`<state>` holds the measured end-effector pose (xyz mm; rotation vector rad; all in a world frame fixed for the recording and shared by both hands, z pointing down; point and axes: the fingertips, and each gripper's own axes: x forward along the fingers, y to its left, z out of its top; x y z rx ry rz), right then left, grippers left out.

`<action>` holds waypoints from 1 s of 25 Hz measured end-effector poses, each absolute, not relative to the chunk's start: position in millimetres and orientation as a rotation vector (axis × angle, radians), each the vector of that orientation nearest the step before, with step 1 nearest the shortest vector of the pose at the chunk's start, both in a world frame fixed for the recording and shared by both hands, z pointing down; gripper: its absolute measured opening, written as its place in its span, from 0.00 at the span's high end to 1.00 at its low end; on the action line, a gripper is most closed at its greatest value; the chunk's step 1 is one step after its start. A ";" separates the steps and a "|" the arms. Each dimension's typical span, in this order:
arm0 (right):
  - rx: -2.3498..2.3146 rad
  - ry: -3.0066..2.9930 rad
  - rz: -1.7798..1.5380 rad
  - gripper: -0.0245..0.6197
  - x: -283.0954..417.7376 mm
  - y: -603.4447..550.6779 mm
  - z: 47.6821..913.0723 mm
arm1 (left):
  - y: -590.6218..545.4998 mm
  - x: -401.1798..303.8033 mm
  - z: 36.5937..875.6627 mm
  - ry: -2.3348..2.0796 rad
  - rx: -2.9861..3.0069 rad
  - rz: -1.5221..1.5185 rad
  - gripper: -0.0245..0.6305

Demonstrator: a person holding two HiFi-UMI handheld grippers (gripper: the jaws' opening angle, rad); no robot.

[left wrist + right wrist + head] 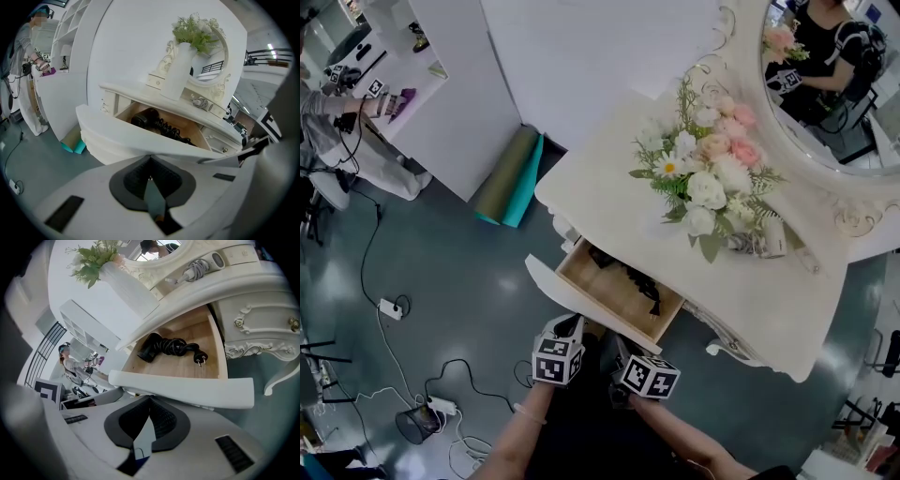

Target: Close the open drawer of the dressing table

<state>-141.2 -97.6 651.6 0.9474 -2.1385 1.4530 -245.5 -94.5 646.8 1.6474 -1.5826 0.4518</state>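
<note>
Both grippers are recorded at the bottom centre of the head view, nearest the camera. The left gripper (565,330) and the right gripper (621,351) are held side by side, well short of the table top. In each gripper view the jaws are seen pressed together at their tips, with nothing between them.

Largest item: the dressing table (609,155), which fills the upper right of the head view. Its oval mirror (825,89) stands at the upper right corner.

Next: the drawer (614,298), found pulled out towards the lower left. Its wooden floor is exposed.

Next: a flower arrangement (708,173) is noted on the table top, clear of the drawer.

Smallest: a black corded appliance (166,347) is seen lying inside the drawer.

Governing relation: the white drawer front (187,387) lies just ahead of both pairs of jaws. Its long axis runs from upper left to lower right, square across them. Neither gripper is judged clearly nearer. Contact with the front cannot be confirmed. A push towards the upper right is judged to be required.
</note>
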 end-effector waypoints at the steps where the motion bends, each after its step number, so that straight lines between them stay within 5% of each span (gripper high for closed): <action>1: 0.951 -2.139 1.451 0.92 -141.4 -99.3 651.7 | -96.1 -245.3 646.8 -1.577 1.652 0.454 0.93; 25: 1.030 -2.176 1.397 0.92 -144.5 -145.7 653.6 | -142.9 -237.5 647.1 -1.508 1.733 0.468 0.93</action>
